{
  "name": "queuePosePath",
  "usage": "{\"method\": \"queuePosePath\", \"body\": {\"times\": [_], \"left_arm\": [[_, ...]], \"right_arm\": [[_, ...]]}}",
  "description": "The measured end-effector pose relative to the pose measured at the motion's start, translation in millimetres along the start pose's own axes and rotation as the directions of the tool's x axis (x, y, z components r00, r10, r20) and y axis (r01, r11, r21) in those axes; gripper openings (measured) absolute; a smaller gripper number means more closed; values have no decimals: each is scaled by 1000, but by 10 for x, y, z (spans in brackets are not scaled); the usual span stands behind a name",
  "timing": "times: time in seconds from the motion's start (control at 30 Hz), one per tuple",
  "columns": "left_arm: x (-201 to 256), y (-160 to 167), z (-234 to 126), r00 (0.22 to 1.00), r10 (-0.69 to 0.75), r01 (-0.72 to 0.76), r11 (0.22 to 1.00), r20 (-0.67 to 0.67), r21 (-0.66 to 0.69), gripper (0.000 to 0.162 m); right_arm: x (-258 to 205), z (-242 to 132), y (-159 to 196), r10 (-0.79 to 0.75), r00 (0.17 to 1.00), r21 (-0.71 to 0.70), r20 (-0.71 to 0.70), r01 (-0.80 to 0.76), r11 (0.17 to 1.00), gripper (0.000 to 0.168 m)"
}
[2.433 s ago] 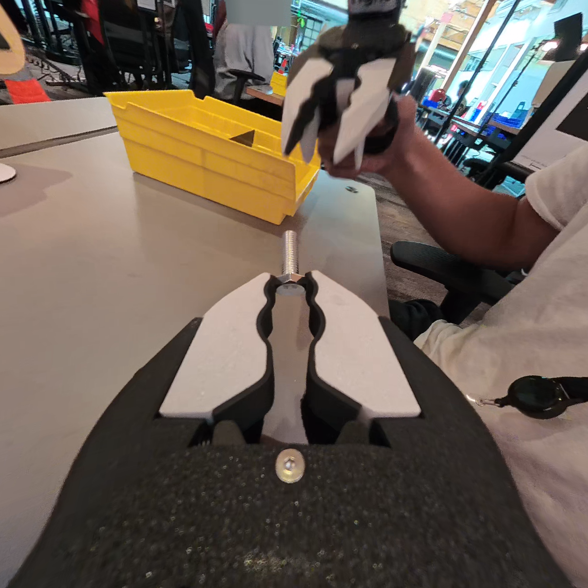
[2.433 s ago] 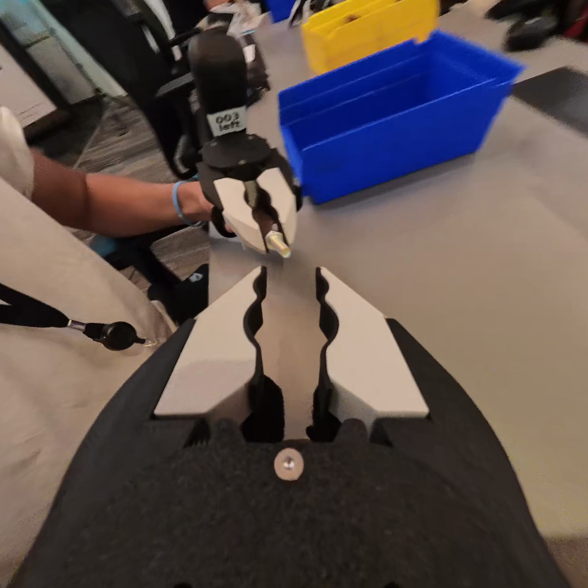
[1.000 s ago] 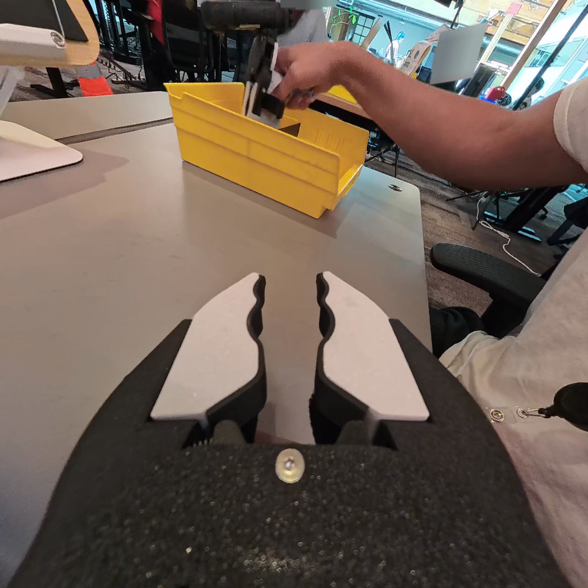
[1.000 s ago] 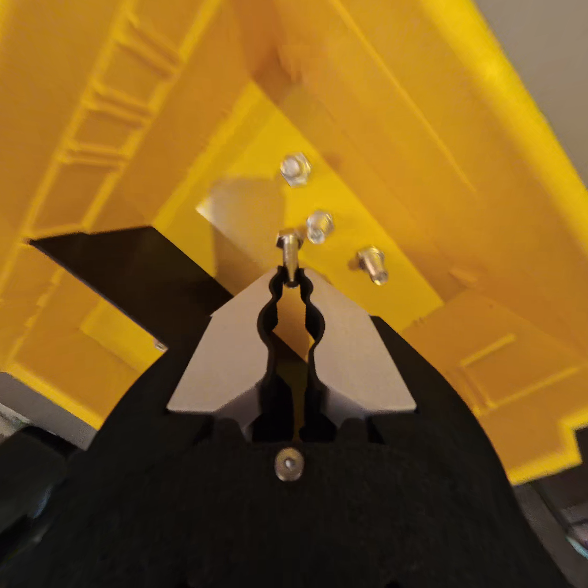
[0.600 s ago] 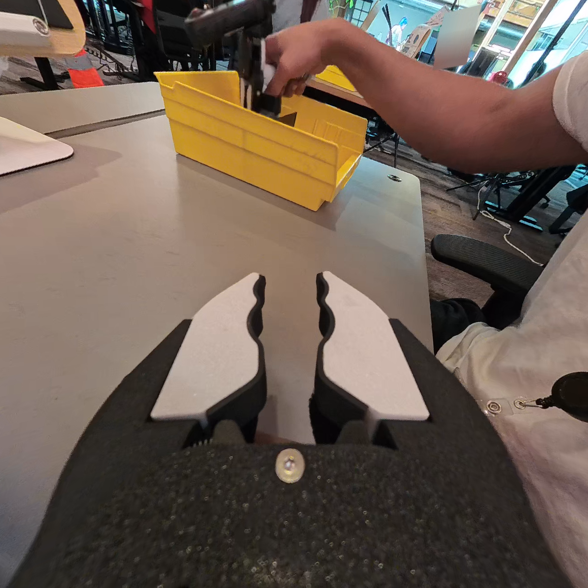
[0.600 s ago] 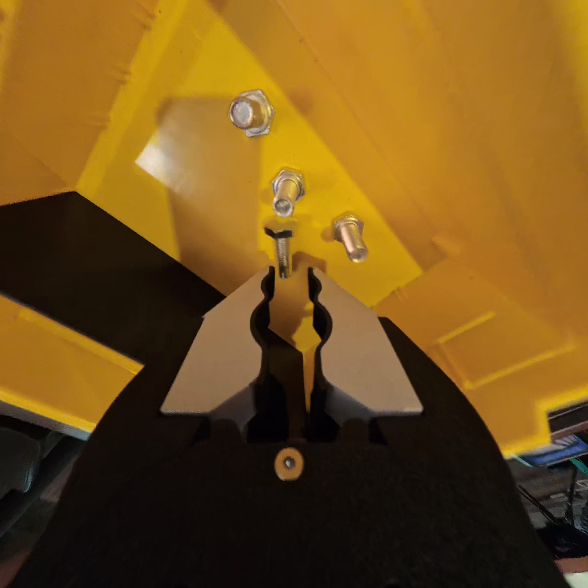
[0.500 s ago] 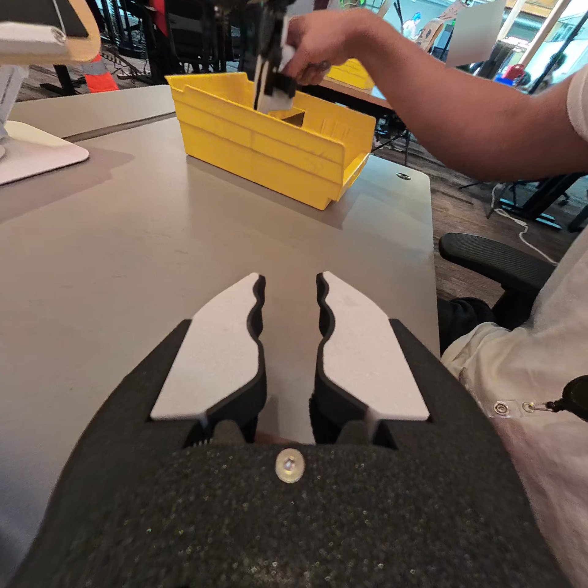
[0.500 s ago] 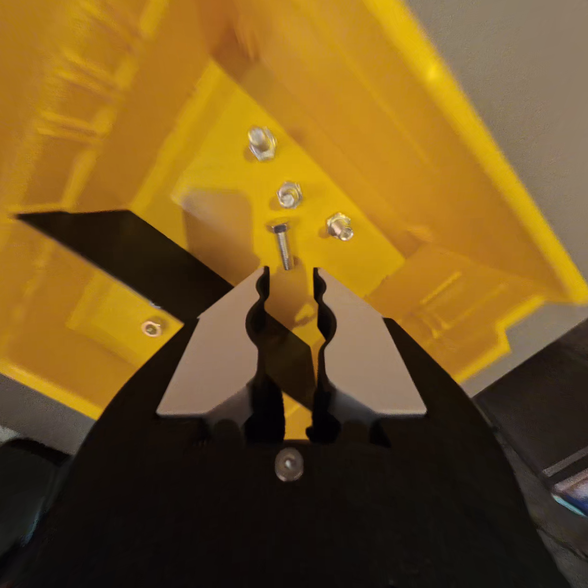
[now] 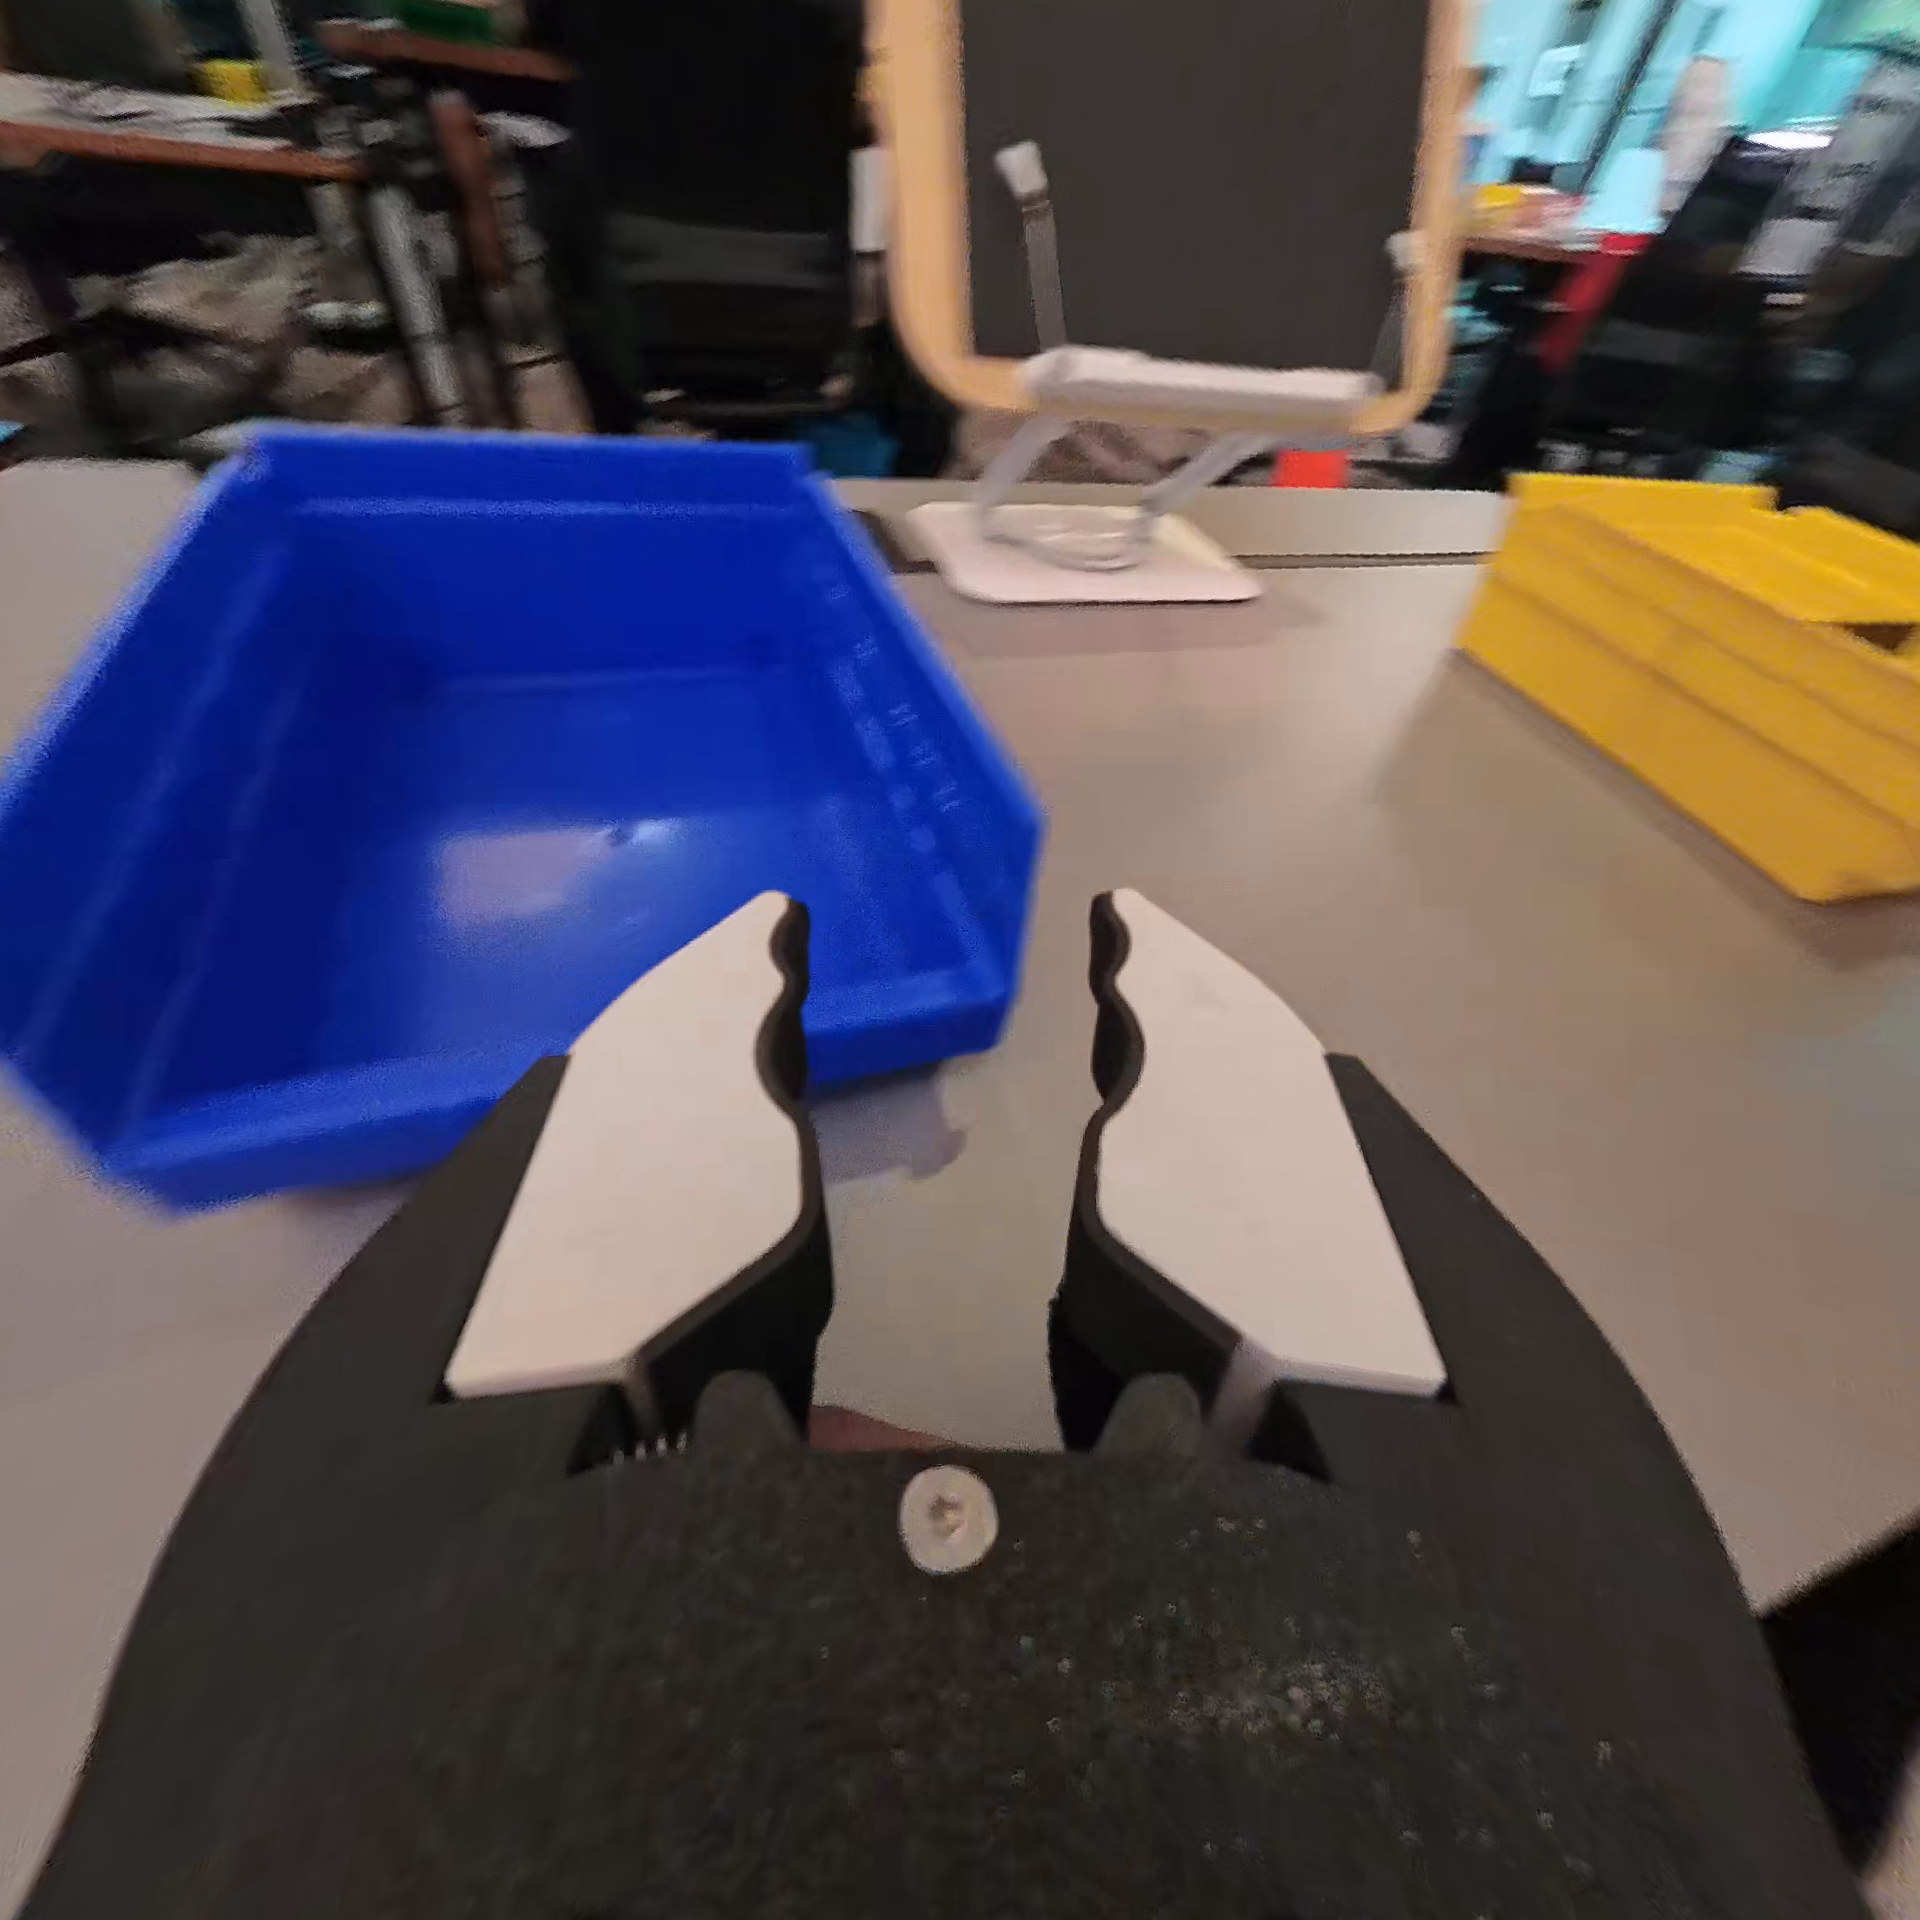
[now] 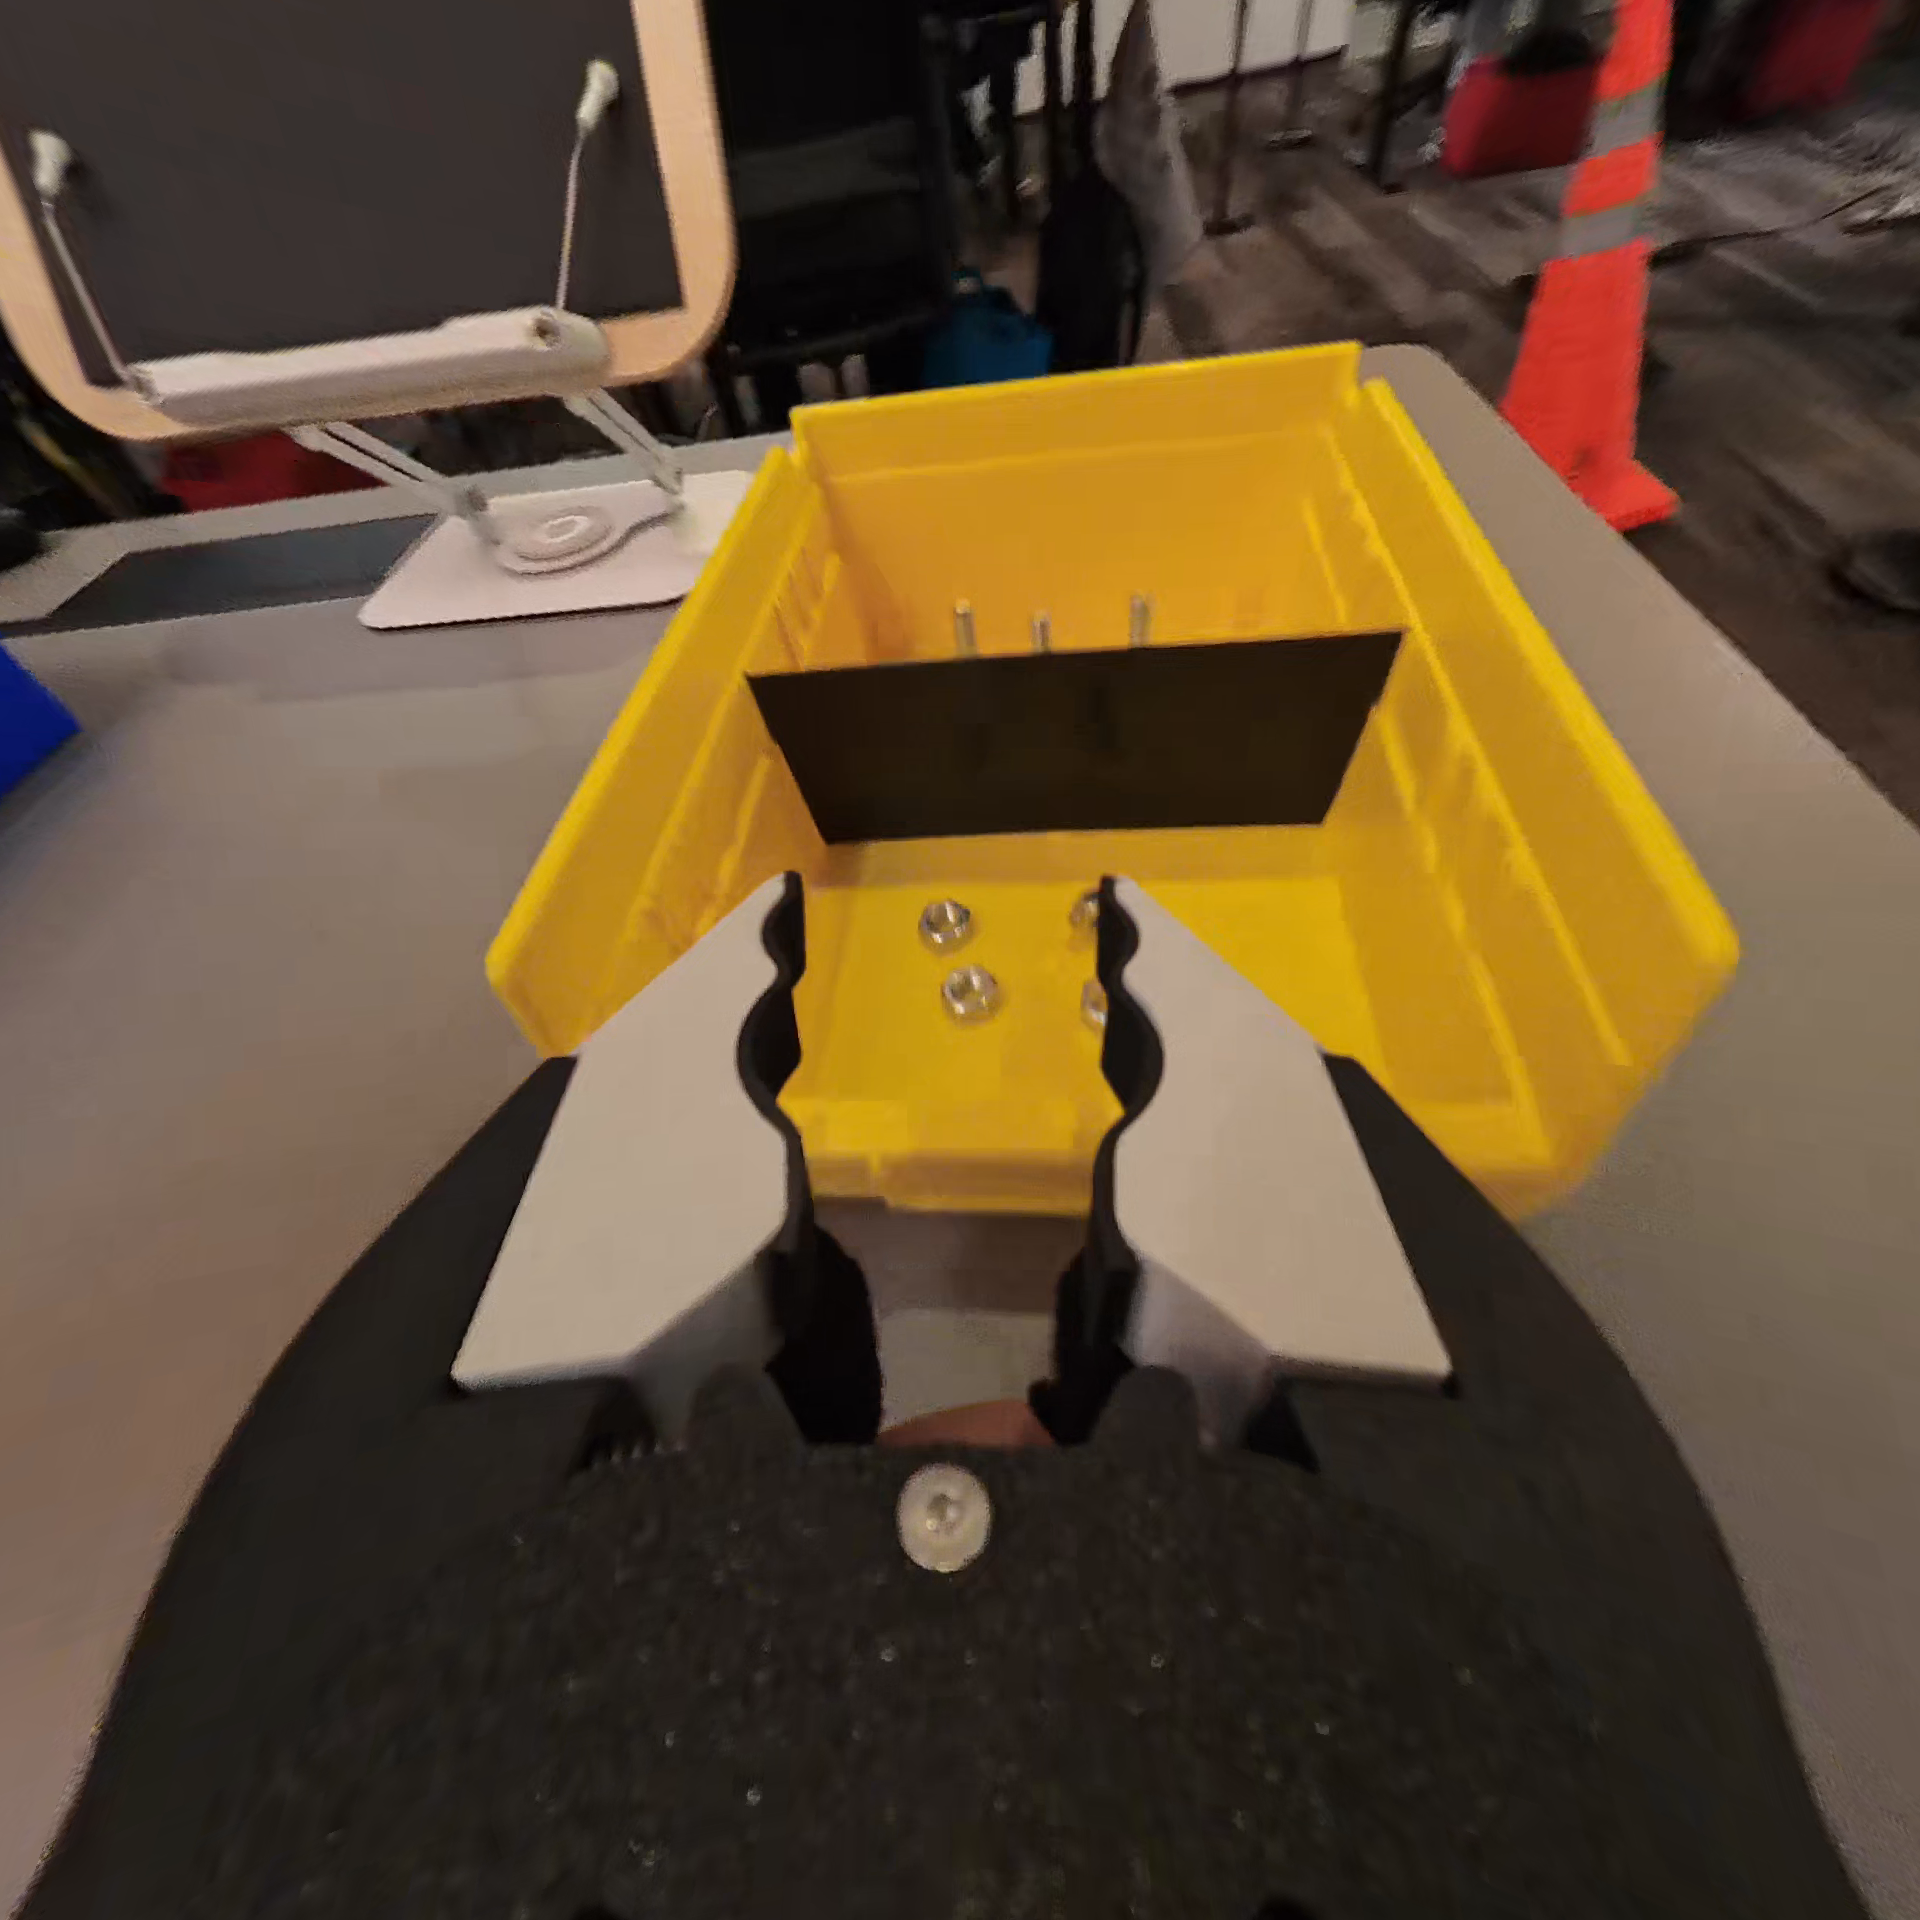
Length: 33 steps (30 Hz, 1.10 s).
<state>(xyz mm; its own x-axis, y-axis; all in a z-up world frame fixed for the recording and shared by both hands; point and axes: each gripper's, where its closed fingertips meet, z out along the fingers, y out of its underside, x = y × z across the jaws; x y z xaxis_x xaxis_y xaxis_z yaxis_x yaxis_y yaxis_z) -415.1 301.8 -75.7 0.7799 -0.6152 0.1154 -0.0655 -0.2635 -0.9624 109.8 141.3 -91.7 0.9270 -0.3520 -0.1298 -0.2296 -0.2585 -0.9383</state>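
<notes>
My left gripper (image 9: pixel 945 914) is open and empty, low over the grey table (image 9: pixel 1351 935), just off the near right corner of a blue bin (image 9: pixel 436 790) that looks empty. My right gripper (image 10: pixel 948 904) is open and empty, held in front of the yellow bin (image 10: pixel 1455 935). A black divider (image 10: pixel 1070 743) splits that bin. Several metal nuts (image 10: pixel 969 992) lie in the near compartment. Three bolts (image 10: pixel 1139 618) stand behind the divider. The yellow bin also shows at the right in the left wrist view (image 9: pixel 1704 707).
A tablet on a white stand (image 10: pixel 540 551) sits at the back of the table, also in the left wrist view (image 9: pixel 1091 551). An orange cone (image 10: pixel 1579 312) stands on the floor past the table's right edge. Desks and chairs fill the background. My right fingertips sit around 55 centimeters from my left ones.
My right gripper let go of a bolt in the yellow bin, opened wider and pulled back out to the bin's front. My left gripper swung left to face the blue bin and opened wider.
</notes>
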Motion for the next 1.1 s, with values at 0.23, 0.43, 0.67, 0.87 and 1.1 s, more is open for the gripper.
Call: {"method": "queuePosePath", "body": {"times": [0.23, 0.43, 0.67, 0.87, 1.1], "left_arm": [[-452, 281, -63, 981, -118, 125, 991, 154, -40, 48], [-402, 258, -70, 985, -73, 81, 996, 154, -48, 47], [-311, 249, -42, 991, -66, 72, 996, 113, -50, 45], [-270, 260, -34, 993, -63, 69, 996, 98, -59, 46], [-163, 265, -32, 997, -41, 46, 996, 65, -72, 46]], "right_arm": [[175, -187, 247, -16, 988, 4, -155, 17, 1000, 55], [219, -184, 230, -11, 988, 5, -153, 12, 1000, 55], [203, -173, 255, -17, 989, -3, -150, 17, 1000, 54], [204, -193, 242, -18, 988, 2, -152, 19, 1000, 54], [-154, -225, 81, -37, 999, 97, 14, 36, 995, 55]]}}
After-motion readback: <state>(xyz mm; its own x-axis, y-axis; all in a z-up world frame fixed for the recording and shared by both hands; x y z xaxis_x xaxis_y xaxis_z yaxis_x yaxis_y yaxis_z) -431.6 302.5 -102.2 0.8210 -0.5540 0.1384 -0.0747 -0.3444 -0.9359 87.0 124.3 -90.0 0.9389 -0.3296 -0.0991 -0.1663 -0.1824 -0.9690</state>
